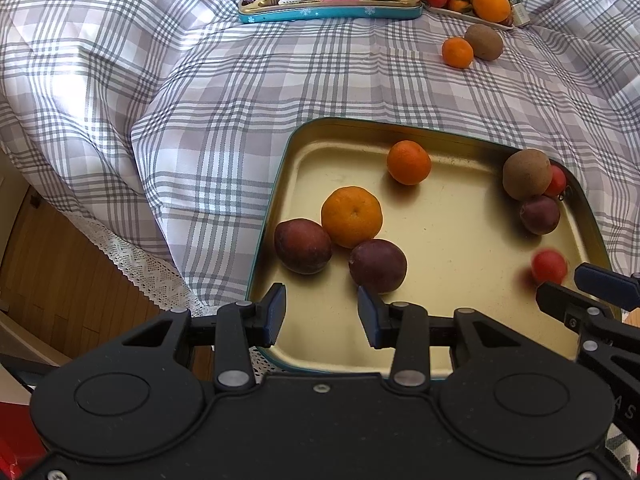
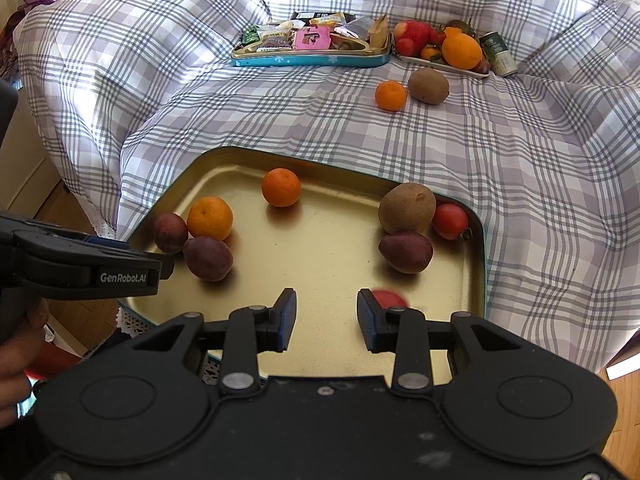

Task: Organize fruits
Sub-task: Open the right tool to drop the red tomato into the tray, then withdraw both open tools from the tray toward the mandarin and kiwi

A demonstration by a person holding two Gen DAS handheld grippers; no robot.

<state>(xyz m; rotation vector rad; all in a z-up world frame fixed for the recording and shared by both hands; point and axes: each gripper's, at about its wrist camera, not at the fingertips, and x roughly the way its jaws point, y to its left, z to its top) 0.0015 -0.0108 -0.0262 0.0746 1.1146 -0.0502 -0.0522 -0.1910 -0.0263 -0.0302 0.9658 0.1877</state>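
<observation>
Left gripper point(image 1: 322, 314): jaws released, a clear gap between the pads, nothing in it. They hang over the near edge of the gold tin tray point(image 1: 304, 148). Just beyond the right pad lies a dark plum point(image 1: 377, 266); whether they touch cannot be told.

Right gripper point(image 2: 326, 316): jaws also apart and empty, over the near middle of the same tray. A blurred red tomato point(image 2: 387, 298) lies on the tray floor just behind the right finger, partly hidden by it. The left wrist view shows that tomato in full, free of both jaws.

Tray contents:
- Second plum point(image 1: 303, 246) and large mandarin point(image 1: 351, 217), clustered with the first plum at the left side.
- Small mandarin point(image 1: 409, 162) alone near the far wall.
- Kiwi point(image 1: 527, 174), second tomato point(image 1: 558, 181) and third plum point(image 1: 539, 214), packed in the far right corner.

Outside the tray, on the plaid cover point(image 1: 200, 100), a loose mandarin point(image 1: 457, 52) and a loose kiwi point(image 1: 484, 41) lie side by side. Farther back are a blue snack tin point(image 1: 332, 14) and a white dish point(image 1: 460, 14) heaped with fruit.

Right wrist view only: a person's hand point(image 2: 16, 360) on the left gripper's handle, and a green can point(image 2: 498, 54) beside the dish, seen more fully. Left wrist view only: wood floor point(image 1: 60, 260) below the cover's lace hem.
</observation>
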